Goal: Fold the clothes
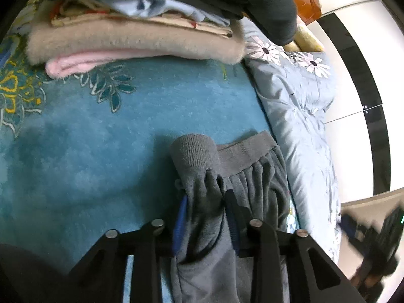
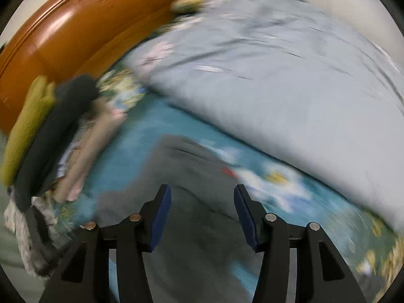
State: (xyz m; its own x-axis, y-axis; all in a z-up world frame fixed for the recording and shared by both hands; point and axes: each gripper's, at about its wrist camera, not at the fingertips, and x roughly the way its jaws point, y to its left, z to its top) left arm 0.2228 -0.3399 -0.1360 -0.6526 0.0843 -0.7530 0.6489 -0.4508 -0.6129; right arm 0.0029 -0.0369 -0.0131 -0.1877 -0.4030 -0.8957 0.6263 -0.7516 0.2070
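A pair of grey sweatpants (image 1: 227, 189) lies on the bed (image 1: 101, 139), on its teal floral blanket, near the edge where a pale blue quilt (image 1: 298, 116) is bunched. The left gripper (image 1: 205, 217) has a gathered leg with its ribbed cuff between its jaws; whether the pads press the cloth or have let go cannot be told. The right gripper (image 2: 202, 214) hovers above the grey fabric, jaws released and empty, in a badly blurred view. The fold appears partway done: cuff brought up beside the elastic waistband, fabric bunched rather than flat. The next move likely calls for smoothing and halving the bundle, then adding it to the folded stack (image 1: 136, 38) at the bed's far edge.
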